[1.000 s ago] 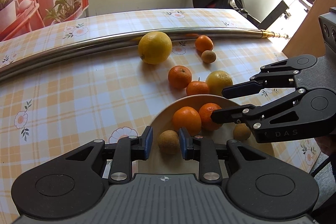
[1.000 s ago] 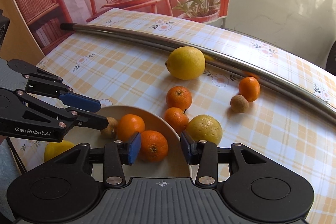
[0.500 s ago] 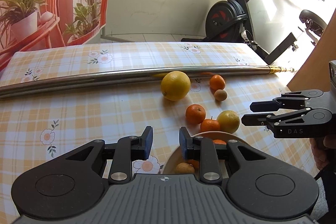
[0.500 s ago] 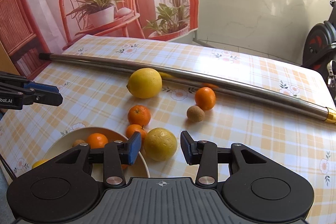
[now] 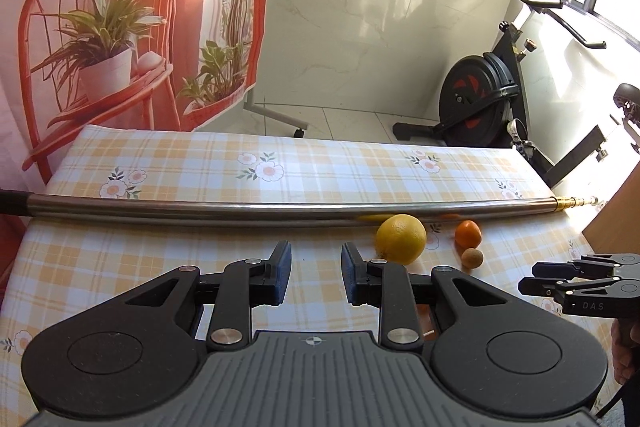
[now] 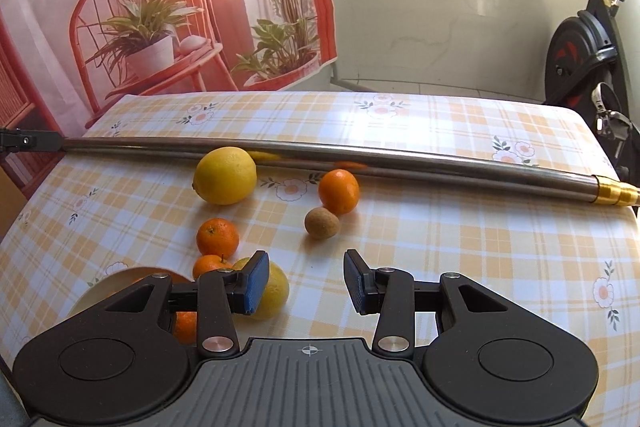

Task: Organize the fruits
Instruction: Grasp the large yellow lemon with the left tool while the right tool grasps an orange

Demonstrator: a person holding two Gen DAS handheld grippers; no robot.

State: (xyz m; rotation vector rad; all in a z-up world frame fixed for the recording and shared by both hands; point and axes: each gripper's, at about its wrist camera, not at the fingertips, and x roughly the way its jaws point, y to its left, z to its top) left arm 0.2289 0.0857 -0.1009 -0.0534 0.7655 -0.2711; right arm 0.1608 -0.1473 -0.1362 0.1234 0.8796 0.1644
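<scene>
Both grippers have pulled up and back from the bowl (image 6: 94,289), left gripper (image 5: 316,277) and right gripper (image 6: 306,283) each wide and empty, so a drop-off looks finished. A second ago they hovered over the bowl; now the big lemon (image 6: 225,175), oranges (image 6: 339,191) and small brown fruit (image 6: 322,223) wait on the table (image 6: 460,247).

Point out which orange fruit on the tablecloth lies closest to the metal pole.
The orange fruit beside the small brown fruit, just below the metal pole. The two others lie farther down, toward the bowl.
</scene>
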